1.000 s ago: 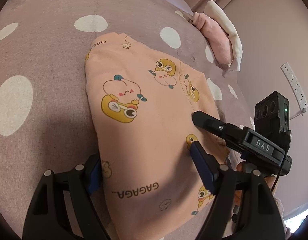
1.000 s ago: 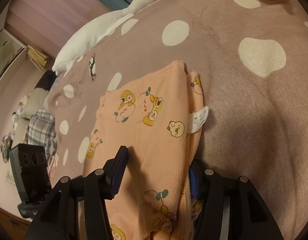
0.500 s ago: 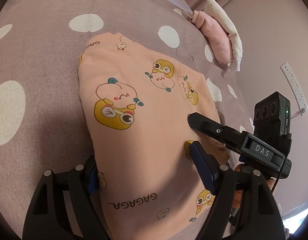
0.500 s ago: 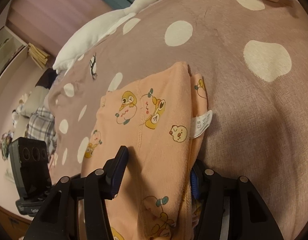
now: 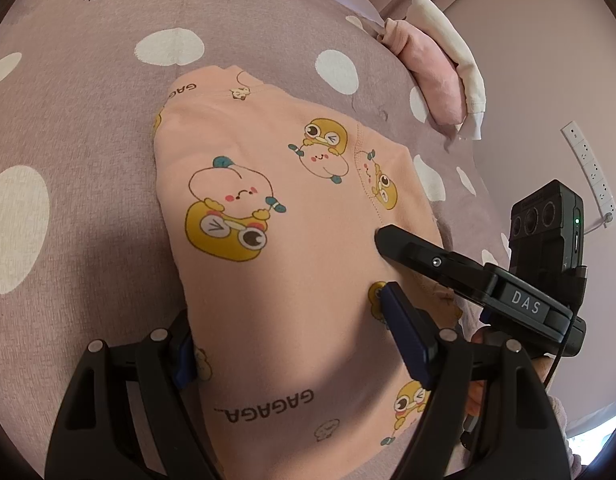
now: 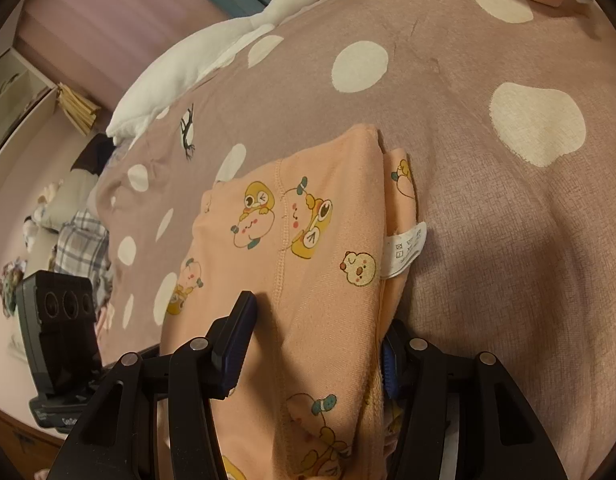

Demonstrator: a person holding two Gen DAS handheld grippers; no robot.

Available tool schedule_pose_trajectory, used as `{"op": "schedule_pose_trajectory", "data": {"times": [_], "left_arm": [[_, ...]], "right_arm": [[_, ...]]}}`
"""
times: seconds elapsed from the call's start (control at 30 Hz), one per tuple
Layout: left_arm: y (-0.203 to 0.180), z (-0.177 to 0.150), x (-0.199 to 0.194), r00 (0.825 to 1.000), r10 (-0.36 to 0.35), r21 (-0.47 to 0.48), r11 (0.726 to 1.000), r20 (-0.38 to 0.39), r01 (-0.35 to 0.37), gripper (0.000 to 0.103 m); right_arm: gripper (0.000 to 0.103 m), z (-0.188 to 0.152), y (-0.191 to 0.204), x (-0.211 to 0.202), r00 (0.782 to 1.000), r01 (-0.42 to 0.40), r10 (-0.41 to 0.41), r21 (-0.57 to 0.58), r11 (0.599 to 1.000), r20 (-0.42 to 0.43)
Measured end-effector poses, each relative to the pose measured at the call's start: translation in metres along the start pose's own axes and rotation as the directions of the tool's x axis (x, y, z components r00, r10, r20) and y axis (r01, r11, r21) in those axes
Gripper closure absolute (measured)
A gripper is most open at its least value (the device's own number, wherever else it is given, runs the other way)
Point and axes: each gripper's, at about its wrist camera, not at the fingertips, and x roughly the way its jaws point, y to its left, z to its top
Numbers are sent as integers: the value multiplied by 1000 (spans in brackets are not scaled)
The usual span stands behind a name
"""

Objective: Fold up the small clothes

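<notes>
Left gripper: fingers spread wide, one at each side of the peach garment. Left finger sits at the cloth's left edge; right finger lies on top of the fabric. Whether the pads pinch the cloth, cannot tell.
Right gripper: fingers about half apart, the garment's folded thickness between them. Left finger rests on the cloth; right finger is at its right edge, partly hidden by the fold. Grip itself not clear.
Garment: folded, cartoon-printed, lying on the bed's spotted cover; care label sticks out at its right edge.
Further off: pink and white folded clothes at the bed's far right; plush goose along the far edge.
Change since a second ago: finger spacing unchanged; garment sits slightly differently in both views, otherwise same lie.
</notes>
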Motion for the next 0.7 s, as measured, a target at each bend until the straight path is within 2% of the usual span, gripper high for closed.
{"op": "schedule_pose_trajectory", "data": {"times": [0.7], "left_arm": [[-1,1,2,1000,18,7,1000,-4,-18,25]], "right_arm": [[47,3,2,3,1000,11,-11,-19,1000,-5]]}}
